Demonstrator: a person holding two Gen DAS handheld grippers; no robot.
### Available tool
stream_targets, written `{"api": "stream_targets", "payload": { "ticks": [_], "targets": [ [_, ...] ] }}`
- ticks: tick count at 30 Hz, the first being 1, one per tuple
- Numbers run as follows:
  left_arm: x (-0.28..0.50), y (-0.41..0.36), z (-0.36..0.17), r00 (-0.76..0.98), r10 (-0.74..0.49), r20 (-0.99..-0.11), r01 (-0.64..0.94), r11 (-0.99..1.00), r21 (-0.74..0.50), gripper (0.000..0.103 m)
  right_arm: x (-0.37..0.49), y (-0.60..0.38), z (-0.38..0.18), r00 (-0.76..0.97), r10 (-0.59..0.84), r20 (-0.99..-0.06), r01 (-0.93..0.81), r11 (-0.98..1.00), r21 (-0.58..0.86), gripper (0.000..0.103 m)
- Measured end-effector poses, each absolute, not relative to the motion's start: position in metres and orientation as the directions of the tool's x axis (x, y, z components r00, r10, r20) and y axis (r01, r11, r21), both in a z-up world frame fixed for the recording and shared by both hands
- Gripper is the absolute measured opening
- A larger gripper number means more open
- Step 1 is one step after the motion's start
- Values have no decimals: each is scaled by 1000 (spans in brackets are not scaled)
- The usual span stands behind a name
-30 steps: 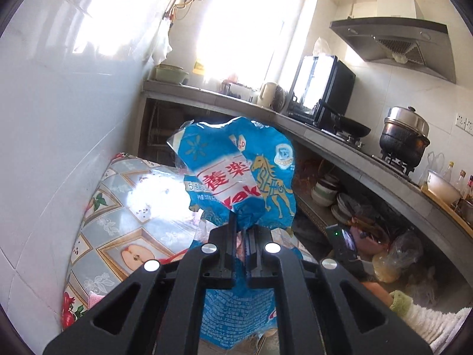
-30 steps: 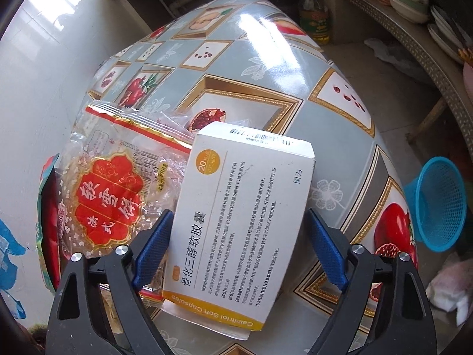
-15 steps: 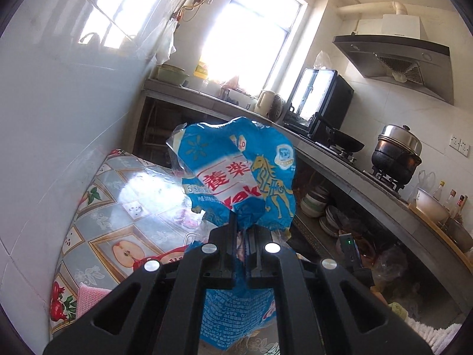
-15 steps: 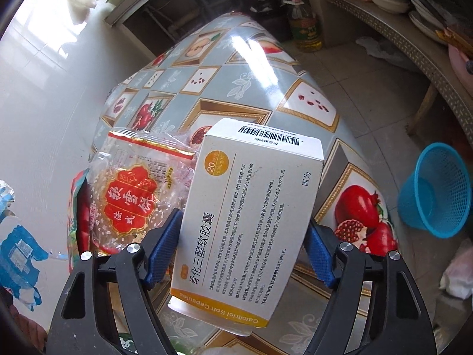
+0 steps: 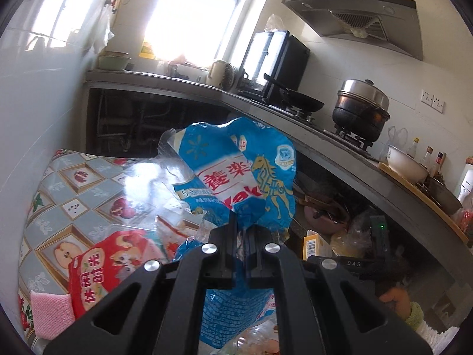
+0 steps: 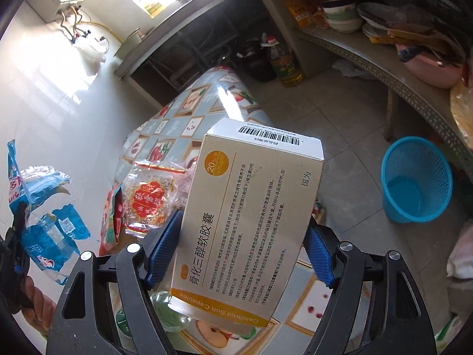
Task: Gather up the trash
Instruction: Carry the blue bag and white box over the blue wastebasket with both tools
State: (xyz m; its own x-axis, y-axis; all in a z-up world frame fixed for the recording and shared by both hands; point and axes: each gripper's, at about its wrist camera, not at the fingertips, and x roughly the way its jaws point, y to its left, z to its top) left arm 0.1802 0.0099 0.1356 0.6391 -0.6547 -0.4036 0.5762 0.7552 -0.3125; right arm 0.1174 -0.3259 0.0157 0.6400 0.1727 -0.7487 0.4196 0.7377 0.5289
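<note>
Both grippers lifted off table (image 6: 207,100): left gripper (image 5: 242,230) pinches blue wrapper (image 5: 236,177), right gripper (image 6: 241,245) clamps medicine box (image 6: 251,213). Blue basket (image 6: 416,177) on floor, probably the drop target.

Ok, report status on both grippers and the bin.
Left gripper shut on blue wrapper. Right gripper shut on medicine box, lifted off table. Blue basket on floor, nothing blocking it.

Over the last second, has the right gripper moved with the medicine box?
Yes. The right gripper, shut on the medicine box, has risen away from the table: the tabletop looks smaller, and the blue basket shows whole.
</note>
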Motion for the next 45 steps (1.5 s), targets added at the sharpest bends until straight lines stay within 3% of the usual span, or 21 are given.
{"api": "stream_targets", "payload": {
  "ticks": [7,12,16,22,31,37,39,45],
  "targets": [
    [185,-100,137,421,-787,-451,701,598,-390,3,57,-372,-2,665,106,-739,515,652,556,73],
    [198,-189,127,160,-880,-447,718,414,-559,3,16,-408,-21,667,42,-744,594,572,565,73],
    [222,-278,88,-130,-884,-450,589,297,-752,3,-16,-440,-42,651,-5,-759,661,495,563,73],
    [248,-389,-9,-334,-770,-544,420,395,-817,3,-48,-480,-80,590,-82,-804,757,403,514,73],
    [283,-493,-140,-423,-665,-616,253,566,-784,3,-63,-514,-130,512,-143,-847,834,320,450,73],
    [296,-546,-204,-403,-586,-703,277,654,-704,4,-65,-526,-153,481,-145,-865,855,295,426,73],
    [298,-558,-221,-395,-545,-740,295,688,-664,9,-66,-529,-155,480,-170,-861,857,304,417,73],
    [299,-571,-243,-376,-484,-790,338,723,-603,11,-45,-551,-169,498,-197,-844,844,332,421,73]
  ]
}}
